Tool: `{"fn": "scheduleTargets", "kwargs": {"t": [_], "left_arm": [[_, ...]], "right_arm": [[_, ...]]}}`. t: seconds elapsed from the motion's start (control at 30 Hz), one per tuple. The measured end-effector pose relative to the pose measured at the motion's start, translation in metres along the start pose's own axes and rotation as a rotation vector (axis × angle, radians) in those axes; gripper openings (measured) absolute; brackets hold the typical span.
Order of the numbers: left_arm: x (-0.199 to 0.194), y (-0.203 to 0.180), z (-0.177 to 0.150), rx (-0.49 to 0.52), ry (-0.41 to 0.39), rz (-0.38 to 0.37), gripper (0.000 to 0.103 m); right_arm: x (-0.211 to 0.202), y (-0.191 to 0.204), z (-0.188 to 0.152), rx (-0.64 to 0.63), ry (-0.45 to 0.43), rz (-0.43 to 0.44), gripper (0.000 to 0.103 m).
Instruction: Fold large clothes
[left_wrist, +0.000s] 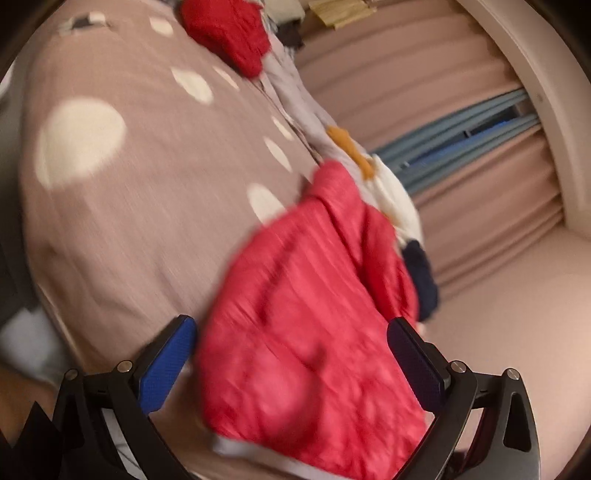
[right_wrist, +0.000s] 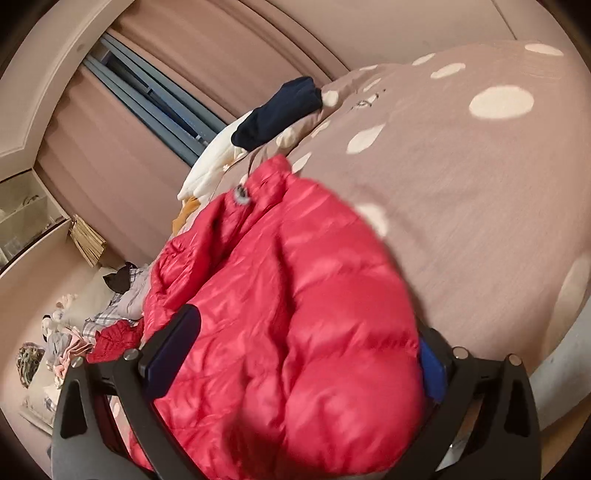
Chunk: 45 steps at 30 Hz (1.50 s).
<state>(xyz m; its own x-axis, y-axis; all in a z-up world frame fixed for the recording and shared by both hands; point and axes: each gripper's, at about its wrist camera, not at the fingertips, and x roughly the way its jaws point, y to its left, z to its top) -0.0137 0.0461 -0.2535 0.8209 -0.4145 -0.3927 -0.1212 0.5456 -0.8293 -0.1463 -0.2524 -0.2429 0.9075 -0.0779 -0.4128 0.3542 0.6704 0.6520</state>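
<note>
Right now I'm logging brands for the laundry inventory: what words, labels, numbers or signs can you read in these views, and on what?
No text can be read in either view.
Small round patch on the red quilted puffer jacket, near its collar: too blurred to read.
Faint dark marks on the pink bedspread with white dots, at: too small to tell whether they are lettering.
Left wrist view: motion-blurred, nothing legible.

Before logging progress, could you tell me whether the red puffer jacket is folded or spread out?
Bunched and partly doubled over, not spread flat: the red puffer jacket lies in a rumpled heap on the dotted bedspread.

pink curtains (left_wrist: 424, 85) – spotted bedspread (left_wrist: 147, 221)
</note>
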Motion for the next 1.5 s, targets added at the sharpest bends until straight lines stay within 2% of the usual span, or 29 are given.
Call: {"fn": "scheduleTargets", "kwargs": {"t": [0.13,0.23,0.33,0.43,0.47,0.5,0.6,0.67,0.73,0.83,0.93,1.0,1.07,1.1,1.17,1.33,1.5], "left_arm": [[0.016,-0.009,-0.011,-0.037,0.136,-0.116,0.101],[0.033,-0.007,-0.016,-0.127,0.228,-0.220,0.101],[0.037,-0.010,-0.011,-0.116,0.230,-0.221,0.101],[0.041,-0.013,-0.008,-0.117,0.236,-0.211,0.101],[0.041,-0.013,-0.007,-0.113,0.236,-0.204,0.099],[0.042,-0.013,-0.006,-0.107,0.234,-0.186,0.091],[0.040,-0.009,-0.002,-0.086,0.215,-0.115,0.071],[0.039,-0.001,0.000,-0.102,0.210,-0.095,0.064],[0.041,0.003,0.002,-0.108,0.208,-0.109,0.064],[0.040,-0.002,0.000,-0.052,0.207,-0.097,0.064],[0.042,-0.006,-0.003,0.003,0.210,-0.071,0.063],[0.043,-0.006,-0.002,0.012,0.220,-0.042,0.047],[0.046,0.000,-0.002,-0.008,0.221,-0.003,0.029],[0.046,0.005,-0.003,-0.026,0.217,0.005,0.024],[0.044,0.005,-0.004,-0.023,0.208,0.009,0.023],[0.036,-0.014,-0.008,0.090,0.175,0.095,0.020],[0.026,-0.020,-0.003,0.095,0.154,0.076,0.016]], "right_arm": [[0.005,0.007,-0.010,0.093,0.066,0.093,0.103],[0.007,0.003,-0.016,0.234,0.107,0.174,0.103],[0.008,-0.001,-0.026,0.401,0.167,0.267,0.103],[0.014,0.010,-0.043,0.473,0.235,0.326,0.103],[0.018,0.022,-0.049,0.449,0.267,0.329,0.103],[0.021,0.032,-0.053,0.401,0.276,0.314,0.103],[0.018,0.054,-0.053,0.269,0.244,0.256,0.102],[0.021,0.058,-0.050,0.239,0.230,0.238,0.099],[0.023,0.057,-0.046,0.239,0.223,0.224,0.094],[0.023,0.056,-0.044,0.205,0.226,0.190,0.084],[0.025,0.052,-0.041,0.174,0.220,0.143,0.065],[0.032,0.046,-0.039,0.152,0.232,0.080,0.030],[0.037,0.041,-0.038,0.124,0.246,0.031,0.016],[0.038,0.038,-0.038,0.123,0.246,0.048,0.014],[0.038,0.039,-0.036,0.101,0.247,0.049,0.014],[0.035,0.054,-0.027,-0.023,0.222,-0.003,0.013],[0.025,0.062,-0.009,-0.069,0.170,0.040,0.012]]}}
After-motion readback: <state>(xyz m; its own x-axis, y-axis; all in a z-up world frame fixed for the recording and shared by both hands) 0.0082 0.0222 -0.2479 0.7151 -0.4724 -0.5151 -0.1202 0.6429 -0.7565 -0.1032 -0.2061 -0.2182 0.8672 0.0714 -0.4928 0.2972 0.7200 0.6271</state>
